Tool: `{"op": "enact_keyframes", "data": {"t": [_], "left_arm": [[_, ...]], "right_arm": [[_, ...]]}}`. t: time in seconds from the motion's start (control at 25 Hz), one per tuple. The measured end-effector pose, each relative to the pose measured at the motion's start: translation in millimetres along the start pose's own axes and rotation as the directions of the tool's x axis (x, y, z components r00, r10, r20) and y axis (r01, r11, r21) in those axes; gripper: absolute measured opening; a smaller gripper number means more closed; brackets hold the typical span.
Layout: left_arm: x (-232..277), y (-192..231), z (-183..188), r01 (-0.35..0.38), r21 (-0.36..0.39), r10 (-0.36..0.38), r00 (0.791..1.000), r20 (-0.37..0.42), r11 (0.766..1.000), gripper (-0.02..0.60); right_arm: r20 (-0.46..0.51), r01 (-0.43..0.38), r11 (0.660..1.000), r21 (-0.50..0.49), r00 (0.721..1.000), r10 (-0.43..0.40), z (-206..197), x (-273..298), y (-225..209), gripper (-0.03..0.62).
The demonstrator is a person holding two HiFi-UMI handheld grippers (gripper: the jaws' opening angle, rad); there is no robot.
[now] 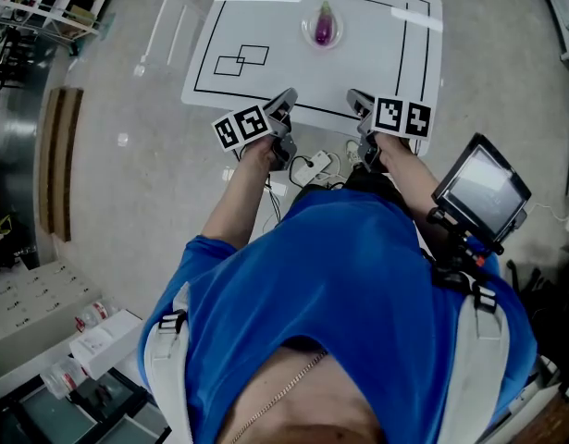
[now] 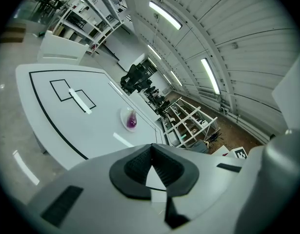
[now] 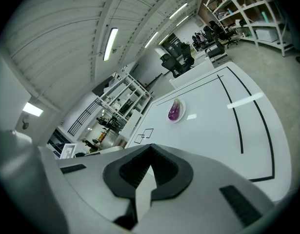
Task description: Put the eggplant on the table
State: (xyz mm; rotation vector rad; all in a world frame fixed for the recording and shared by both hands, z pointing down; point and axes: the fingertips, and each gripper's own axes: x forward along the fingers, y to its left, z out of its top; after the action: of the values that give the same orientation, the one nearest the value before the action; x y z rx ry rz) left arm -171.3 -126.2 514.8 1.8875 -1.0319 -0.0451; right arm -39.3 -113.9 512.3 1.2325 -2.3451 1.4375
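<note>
Eggplant [image 1: 323, 26] is lying in a small pale plate [image 1: 309, 37] on the far half of the white surface [image 1: 358, 67], inside the black border line. It's purple, and its narrow end points away from the person. Nothing else is in the plate.

Left gripper [image 1: 289, 95]: jaws are together with nothing between them. In the left gripper view the dark pads meet at the tip [image 2: 150, 147], and the eggplant [image 2: 132, 121] and plate [image 2: 124, 117] are visible further out on the surface [image 2: 91, 130].

Right gripper [image 1: 353, 95]: same state, jaws together and empty. In the right gripper view the tip [image 3: 150, 147] points across the surface [image 3: 213, 130] towards the eggplant [image 3: 174, 111] in its plate [image 3: 182, 117].

Both grippers are side by side at the near edge of the surface, well apart from the plate, with their marker cubes [image 1: 240, 126] facing up. I can't tell how high they are above the surface.

Two overlapping black square outlines [image 1: 240, 60] are on the person's left part of the surface, well apart from the plate. They contain nothing.

A dark screen on a mount [image 1: 483, 188] is at the person's right, off the surface.
</note>
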Motion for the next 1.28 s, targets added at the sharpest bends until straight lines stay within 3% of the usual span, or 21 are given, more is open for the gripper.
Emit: {"op": "enact_keyframes", "data": {"t": [1.28], "left_arm": [[-5,-5,2,0.007,0.012,-0.007,1.000,-0.007,1.000,0.008]], "right_arm": [[0.020,-0.015,1.000,-0.023,1.000,0.016,3,-5,8,0.002]]}}
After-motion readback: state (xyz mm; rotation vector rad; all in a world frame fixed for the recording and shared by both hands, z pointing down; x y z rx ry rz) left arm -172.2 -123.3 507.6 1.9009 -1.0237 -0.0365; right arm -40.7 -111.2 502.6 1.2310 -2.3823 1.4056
